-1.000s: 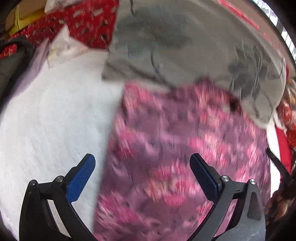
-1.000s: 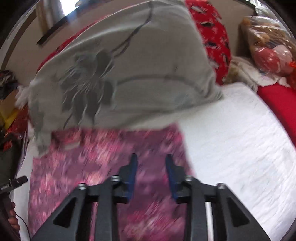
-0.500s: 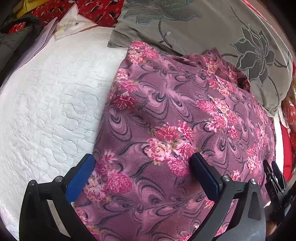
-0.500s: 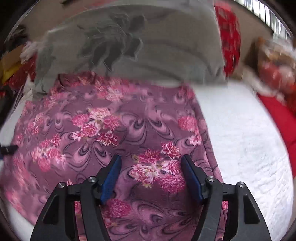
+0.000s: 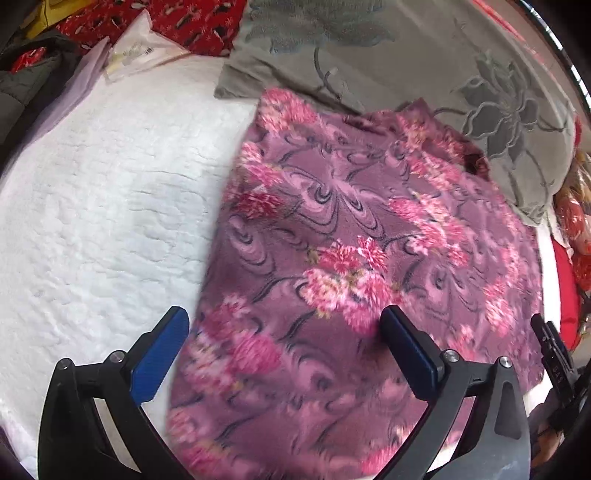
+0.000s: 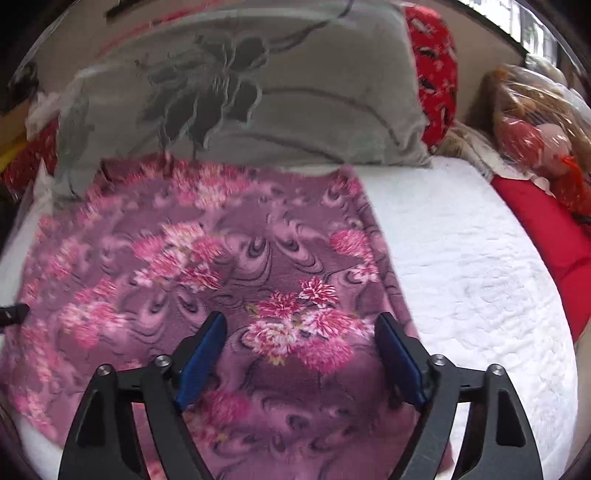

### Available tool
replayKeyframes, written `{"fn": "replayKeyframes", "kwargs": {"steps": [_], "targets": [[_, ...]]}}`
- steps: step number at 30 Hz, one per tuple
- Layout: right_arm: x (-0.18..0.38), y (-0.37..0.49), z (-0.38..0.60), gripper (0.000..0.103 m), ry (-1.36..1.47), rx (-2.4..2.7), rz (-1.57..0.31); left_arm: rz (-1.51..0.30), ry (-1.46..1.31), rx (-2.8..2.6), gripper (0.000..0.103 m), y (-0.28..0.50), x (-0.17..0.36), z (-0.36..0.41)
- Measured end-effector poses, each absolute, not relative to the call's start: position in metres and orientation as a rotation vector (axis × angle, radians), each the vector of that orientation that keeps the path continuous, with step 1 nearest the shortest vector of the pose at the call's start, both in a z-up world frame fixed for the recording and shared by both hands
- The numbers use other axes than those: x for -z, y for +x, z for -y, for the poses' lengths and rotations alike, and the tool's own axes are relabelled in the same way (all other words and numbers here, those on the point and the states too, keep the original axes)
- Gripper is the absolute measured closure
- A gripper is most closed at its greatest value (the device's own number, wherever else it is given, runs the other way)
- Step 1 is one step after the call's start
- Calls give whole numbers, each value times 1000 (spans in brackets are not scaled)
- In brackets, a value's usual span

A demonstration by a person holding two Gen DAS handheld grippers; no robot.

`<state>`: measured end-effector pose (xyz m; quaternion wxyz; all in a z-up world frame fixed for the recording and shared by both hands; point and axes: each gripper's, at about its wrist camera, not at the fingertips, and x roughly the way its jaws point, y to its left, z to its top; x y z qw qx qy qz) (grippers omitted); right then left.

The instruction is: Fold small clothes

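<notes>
A purple garment with pink flowers (image 5: 351,240) (image 6: 221,258) lies spread flat on the white quilted bed (image 5: 92,221) (image 6: 461,277). My left gripper (image 5: 284,325) hovers open above the garment's left edge, one blue pad over the quilt and the other over the cloth. My right gripper (image 6: 301,332) hangs above the garment's right part; its jaws are opening and nothing is pinched between them. The tip of the right gripper (image 5: 550,343) shows at the right edge of the left wrist view.
A grey pillow with a dark flower (image 5: 461,74) (image 6: 240,92) lies along the garment's far edge. Red patterned fabric (image 5: 166,22) (image 6: 436,66) sits behind it. A plastic-wrapped toy (image 6: 535,122) and a red cushion (image 6: 546,229) lie at the right. A white bag (image 5: 140,51) rests far left.
The right gripper's jaws have spread from nearly shut to wide. Both grippers have drawn back toward the near side of the garment, which now lies flat and released.
</notes>
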<state>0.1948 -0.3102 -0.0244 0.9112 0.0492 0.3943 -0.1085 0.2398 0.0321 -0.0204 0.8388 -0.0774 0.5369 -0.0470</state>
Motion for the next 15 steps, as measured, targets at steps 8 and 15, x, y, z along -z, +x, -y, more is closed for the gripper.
{"fn": "replayKeyframes", "kwargs": {"steps": [8, 15], "targets": [[36, 179, 304, 18, 51, 228, -949, -1219, -110, 113, 0, 221, 36, -51], [2, 158, 193, 18, -159, -111, -906, -1186, -283, 92, 0, 226, 10, -103]]}}
